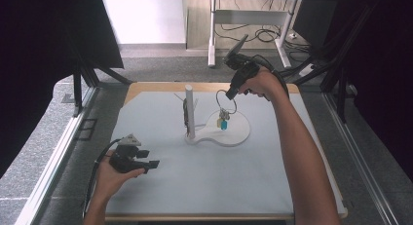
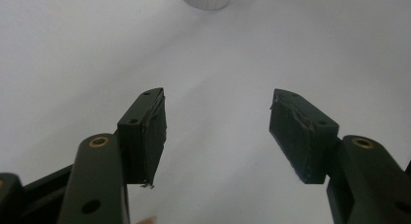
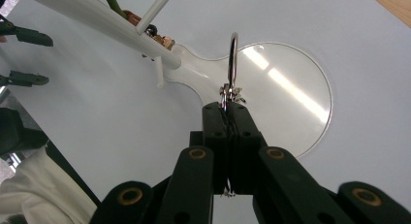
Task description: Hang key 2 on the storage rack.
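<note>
A white stand has an upright post with short pegs and a round flat base. My right gripper hovers above that base, shut on a metal key ring. Small keys or tags, one of them blue, dangle from the ring over the base. In the right gripper view the ring sticks out past the closed jaw tips. My left gripper rests low at the table's front left, held in a hand, jaws open with nothing between them.
A dark strap with a brown piece hangs on the post's left side. The table top is pale and plain, with a wooden edge at the back. Black frame struts stand at both sides.
</note>
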`<state>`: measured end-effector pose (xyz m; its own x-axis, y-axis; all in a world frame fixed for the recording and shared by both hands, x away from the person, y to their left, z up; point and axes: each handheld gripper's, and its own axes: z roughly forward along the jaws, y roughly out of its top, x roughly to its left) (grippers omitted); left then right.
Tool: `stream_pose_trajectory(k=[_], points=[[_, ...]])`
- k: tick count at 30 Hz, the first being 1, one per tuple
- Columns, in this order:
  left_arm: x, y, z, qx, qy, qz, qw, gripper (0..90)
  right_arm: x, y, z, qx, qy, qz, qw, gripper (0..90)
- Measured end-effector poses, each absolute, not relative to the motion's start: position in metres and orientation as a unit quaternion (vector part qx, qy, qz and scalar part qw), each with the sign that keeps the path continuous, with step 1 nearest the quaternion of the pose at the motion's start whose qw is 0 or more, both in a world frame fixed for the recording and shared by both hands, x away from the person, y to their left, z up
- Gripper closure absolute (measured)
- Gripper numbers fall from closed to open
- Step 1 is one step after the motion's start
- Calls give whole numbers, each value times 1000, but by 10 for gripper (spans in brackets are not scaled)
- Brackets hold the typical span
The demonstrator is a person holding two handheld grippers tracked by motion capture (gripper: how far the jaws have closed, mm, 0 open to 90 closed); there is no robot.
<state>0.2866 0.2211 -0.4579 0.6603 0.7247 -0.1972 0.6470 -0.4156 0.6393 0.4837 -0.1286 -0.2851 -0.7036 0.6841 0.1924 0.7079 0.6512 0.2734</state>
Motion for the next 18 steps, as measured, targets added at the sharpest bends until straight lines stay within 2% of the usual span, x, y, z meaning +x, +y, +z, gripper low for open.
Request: stream_pose_trajectory(k=[18], points=[[287,222,-457,839,409,56,356,386,489,-113,-293,-379,-912,-153,36,881]])
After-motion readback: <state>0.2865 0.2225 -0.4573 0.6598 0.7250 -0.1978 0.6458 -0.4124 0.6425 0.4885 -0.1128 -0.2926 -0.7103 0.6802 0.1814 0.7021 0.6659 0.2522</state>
